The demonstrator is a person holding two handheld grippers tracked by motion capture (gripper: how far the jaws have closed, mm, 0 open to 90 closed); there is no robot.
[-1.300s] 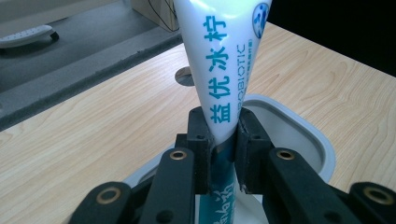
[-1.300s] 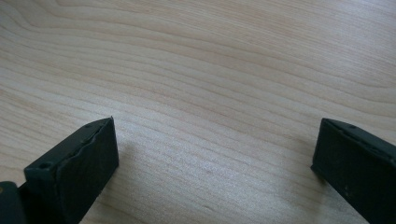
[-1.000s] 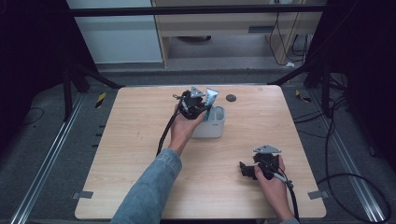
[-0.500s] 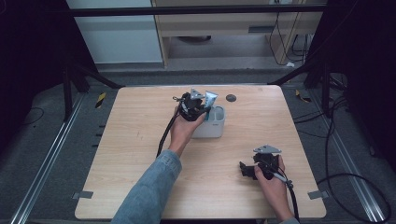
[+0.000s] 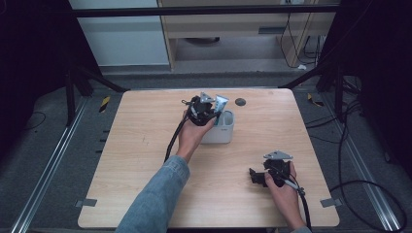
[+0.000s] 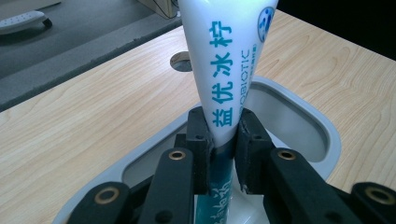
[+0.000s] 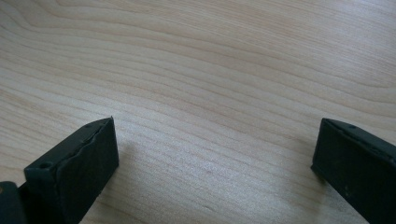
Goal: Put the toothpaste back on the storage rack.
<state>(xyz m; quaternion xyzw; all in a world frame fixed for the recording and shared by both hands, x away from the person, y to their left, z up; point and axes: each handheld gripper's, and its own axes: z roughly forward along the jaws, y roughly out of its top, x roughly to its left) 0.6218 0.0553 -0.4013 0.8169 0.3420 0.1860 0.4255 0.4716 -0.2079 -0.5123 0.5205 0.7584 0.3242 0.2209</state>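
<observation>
- Left gripper view: a toothpaste tube (image 6: pixel 224 70) is being clamped upright by the left hand-held gripper (image 6: pixel 223 140), just above the white cup (image 6: pixel 299 107), seemingly for insertion.
- Right hand-held gripper (image 5: pixel 256 175) is being rested open on the table (image 5: pixel 145 145), well apart from the cup.

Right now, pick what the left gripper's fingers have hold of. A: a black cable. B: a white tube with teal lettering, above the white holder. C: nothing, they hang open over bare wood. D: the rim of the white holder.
B: in the left gripper view the left gripper has its fingers pinched on the white tube, which stands over the opening of the white holder.
</observation>
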